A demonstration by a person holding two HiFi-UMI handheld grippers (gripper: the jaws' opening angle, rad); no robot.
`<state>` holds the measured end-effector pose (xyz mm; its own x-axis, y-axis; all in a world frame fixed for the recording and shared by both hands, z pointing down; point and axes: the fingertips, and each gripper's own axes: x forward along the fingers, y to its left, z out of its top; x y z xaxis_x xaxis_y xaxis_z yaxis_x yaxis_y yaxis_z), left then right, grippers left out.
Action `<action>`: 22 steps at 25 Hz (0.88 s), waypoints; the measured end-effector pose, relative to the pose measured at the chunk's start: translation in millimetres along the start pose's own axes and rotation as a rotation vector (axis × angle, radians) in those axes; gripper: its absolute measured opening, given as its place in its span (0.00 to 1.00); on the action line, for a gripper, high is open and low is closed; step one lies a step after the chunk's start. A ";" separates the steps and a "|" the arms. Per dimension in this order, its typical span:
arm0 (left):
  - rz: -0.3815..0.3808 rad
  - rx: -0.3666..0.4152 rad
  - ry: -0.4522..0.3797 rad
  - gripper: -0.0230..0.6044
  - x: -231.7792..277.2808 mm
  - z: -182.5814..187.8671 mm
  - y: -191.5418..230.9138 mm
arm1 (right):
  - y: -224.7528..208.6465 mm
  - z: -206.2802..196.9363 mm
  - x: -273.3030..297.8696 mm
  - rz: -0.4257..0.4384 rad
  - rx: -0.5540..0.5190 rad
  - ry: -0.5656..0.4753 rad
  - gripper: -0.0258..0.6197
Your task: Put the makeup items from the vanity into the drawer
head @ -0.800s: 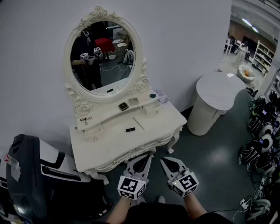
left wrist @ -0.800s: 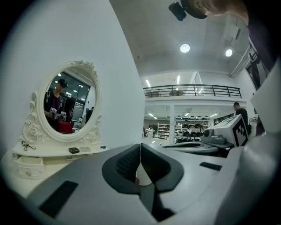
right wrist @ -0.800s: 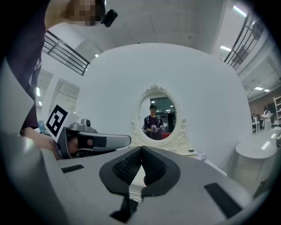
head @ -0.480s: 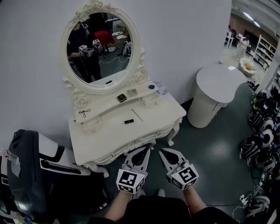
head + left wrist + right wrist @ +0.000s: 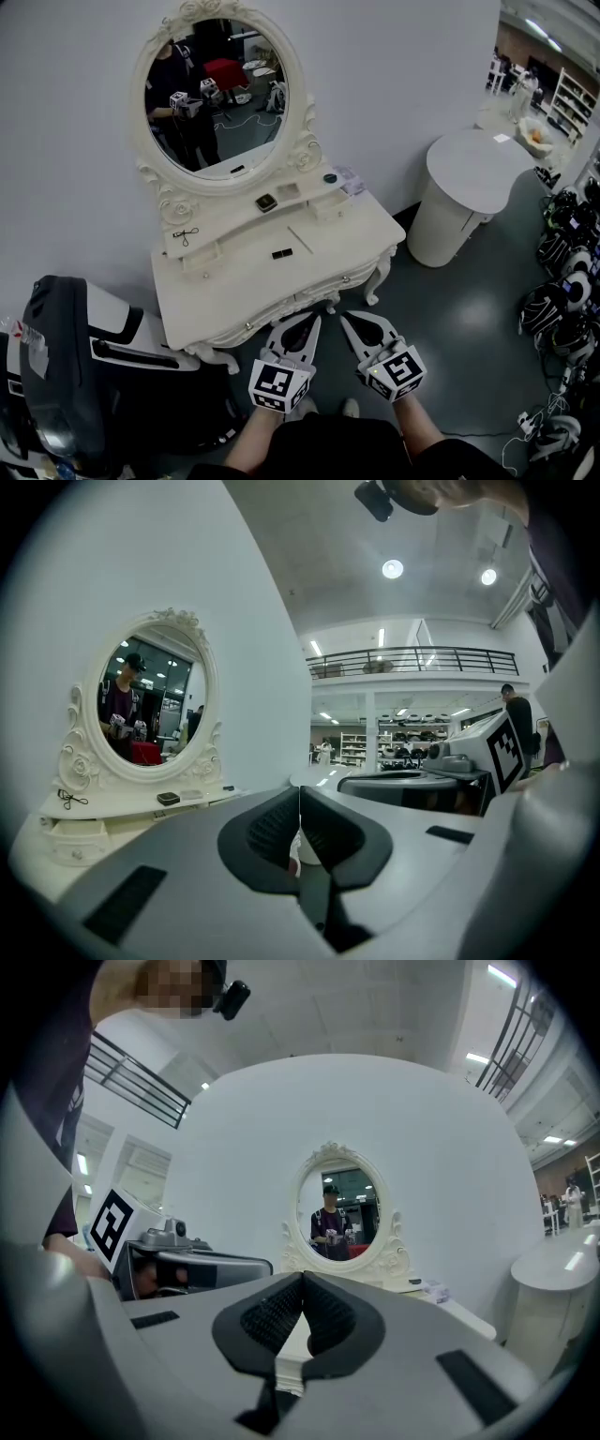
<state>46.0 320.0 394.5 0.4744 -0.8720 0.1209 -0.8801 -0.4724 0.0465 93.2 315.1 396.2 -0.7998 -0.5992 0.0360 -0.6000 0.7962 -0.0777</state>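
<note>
The left hand-held gripper (image 5: 313,322) has its jaws pressed together with nothing between them. The right hand-held gripper (image 5: 345,319) is likewise closed and empty. The two sit side by side, near each other but apart, tips aimed at the front of the white vanity (image 5: 216,300).

Just ahead of both tips runs the vanity's front drawer (image 5: 295,302), which is closed. Beyond it, on the tabletop (image 5: 356,246), a small black makeup item (image 5: 281,253) lies ahead and slightly left of the left hand-held gripper. A thin pale stick (image 5: 299,239) lies just beside it.

Farther ahead, a raised shelf (image 5: 225,234) sits under the oval mirror (image 5: 220,94). On it lie a dark compact (image 5: 266,202), a pale flat piece (image 5: 288,191), a dark round pot (image 5: 329,178) and a packet (image 5: 349,180) at the right end. A small scissor-like tool (image 5: 186,233) lies towards the left end.

Well off to the right of the right hand-held gripper stands a round white table (image 5: 478,178). To the left of the left hand-held gripper stands a black-and-white machine (image 5: 66,366).
</note>
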 end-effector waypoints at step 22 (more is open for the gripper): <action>-0.034 -0.016 0.065 0.06 -18.4 -27.3 52.3 | 18.2 -26.5 41.8 -0.068 0.070 0.049 0.08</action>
<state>-9.3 314.8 421.7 0.5027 -0.8449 0.1829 -0.8638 -0.4993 0.0677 48.4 306.8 422.7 -0.7583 -0.6453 0.0925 -0.6515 0.7452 -0.1423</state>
